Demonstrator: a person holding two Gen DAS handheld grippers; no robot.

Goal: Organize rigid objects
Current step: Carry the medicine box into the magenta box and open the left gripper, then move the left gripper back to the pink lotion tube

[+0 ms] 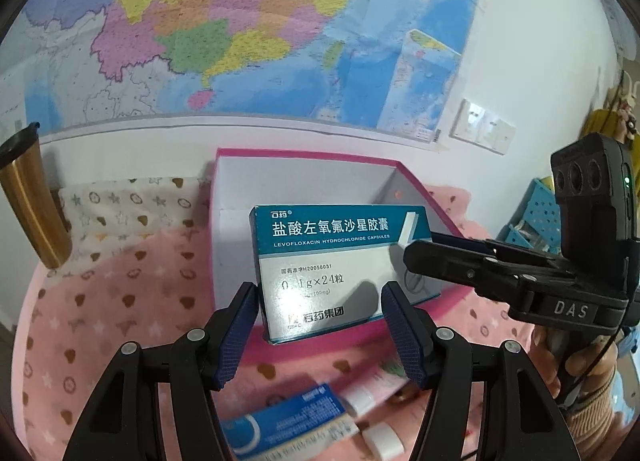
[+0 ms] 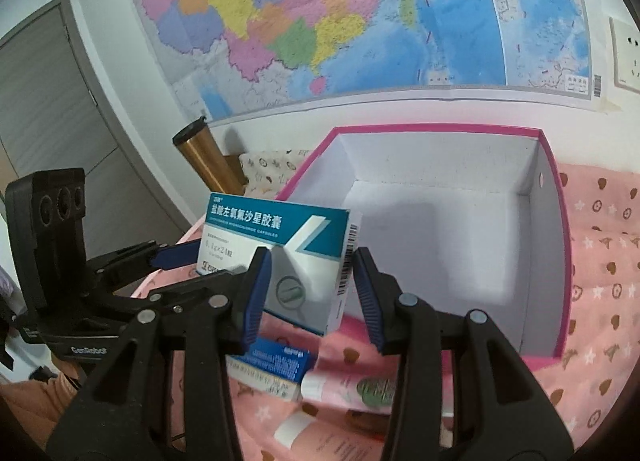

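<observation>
A teal and white medicine box point(image 1: 320, 261) hangs in the air in front of an open pink carton with a white inside point(image 1: 304, 153). My left gripper point(image 1: 320, 293) is shut on its lower part, with the blue pads on its two sides. In the left wrist view my right gripper point(image 1: 416, 253) comes in from the right and clamps the box's right end. In the right wrist view the medicine box point(image 2: 296, 253) sits between the right gripper point(image 2: 312, 257) pads, and the left gripper point(image 2: 180, 257) holds its far left side. Nothing shows inside the pink carton point(image 2: 440, 127).
A gold thermos point(image 1: 28, 197) point(image 2: 208, 157) stands at the back left by the wall. Below the grippers, a blue box point(image 1: 284, 421) point(image 2: 276, 365) and pink tubes point(image 1: 360, 397) point(image 2: 352, 385) lie on the pink patterned blanket point(image 1: 100, 321). A blue basket point(image 1: 536, 213) stands far right.
</observation>
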